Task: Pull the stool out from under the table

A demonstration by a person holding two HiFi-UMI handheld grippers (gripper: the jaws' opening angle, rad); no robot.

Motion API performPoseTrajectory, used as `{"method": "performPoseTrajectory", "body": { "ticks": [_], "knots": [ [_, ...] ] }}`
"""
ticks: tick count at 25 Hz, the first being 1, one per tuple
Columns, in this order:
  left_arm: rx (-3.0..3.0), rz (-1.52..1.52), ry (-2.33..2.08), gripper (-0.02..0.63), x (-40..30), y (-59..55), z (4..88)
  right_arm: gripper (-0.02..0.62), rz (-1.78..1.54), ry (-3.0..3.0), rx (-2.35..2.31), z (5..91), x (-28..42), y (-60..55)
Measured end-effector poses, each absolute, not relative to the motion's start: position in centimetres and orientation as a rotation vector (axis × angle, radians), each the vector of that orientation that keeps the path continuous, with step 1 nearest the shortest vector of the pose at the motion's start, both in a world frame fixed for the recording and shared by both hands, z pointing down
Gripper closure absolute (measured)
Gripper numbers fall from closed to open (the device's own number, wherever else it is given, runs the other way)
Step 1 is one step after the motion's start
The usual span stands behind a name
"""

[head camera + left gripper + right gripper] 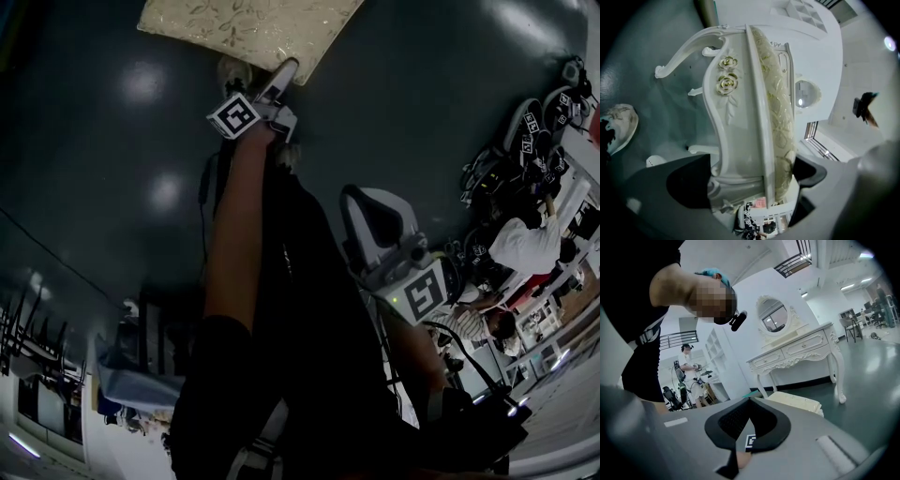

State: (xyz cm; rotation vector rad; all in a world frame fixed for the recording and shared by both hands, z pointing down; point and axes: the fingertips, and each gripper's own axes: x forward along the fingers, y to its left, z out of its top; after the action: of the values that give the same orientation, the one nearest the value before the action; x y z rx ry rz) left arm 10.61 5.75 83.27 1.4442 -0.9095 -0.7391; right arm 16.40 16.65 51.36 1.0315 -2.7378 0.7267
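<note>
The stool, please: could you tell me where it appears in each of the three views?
Head view: the stool is at the top edge. Only its cushioned seat shows, just beyond the left gripper.
Left gripper view: the stool fills the centre, turned sideways, between the open jaws.
Right gripper view: the stool is low, right of centre, in front of the white table.
Shared landmark: the dark glossy floor.

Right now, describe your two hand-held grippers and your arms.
The left hand-held gripper and the right hand-held gripper are light grey with dark padded jaws. Each carries a cube with black-and-white square markers. A thin black cable runs beside the left arm. The sleeve is black and short.
</note>
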Motion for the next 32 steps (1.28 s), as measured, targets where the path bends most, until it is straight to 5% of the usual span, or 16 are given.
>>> {"method": "performPoseTrajectory", "body": {
  "ticks": [13, 19, 23, 32],
  "knots": [
    [1.399, -0.679, -0.934, 0.085, 9.8, 9.6, 81.2, 0.595, 0.677, -2.775, 1.040, 48.2, 16.0, 16.8],
    [1.429, -0.671, -0.944, 0.138, 9.1, 11.2, 75.0, 0.595, 0.655, -2.799, 1.051, 43.6, 16.5, 17.8],
    [1.522, -0.639, -0.898, 0.223, 9.3, 12.8, 68.9, 0.595, 0.633, -2.746, 1.093, 40.4, 17.6, 18.9],
    [1.530, -0.777, -0.896, 0.545, 7.4, 14.0, 52.9, 0.596, 0.629, -2.762, 1.100, 31.8, 18.3, 20.4]
  ]
}}
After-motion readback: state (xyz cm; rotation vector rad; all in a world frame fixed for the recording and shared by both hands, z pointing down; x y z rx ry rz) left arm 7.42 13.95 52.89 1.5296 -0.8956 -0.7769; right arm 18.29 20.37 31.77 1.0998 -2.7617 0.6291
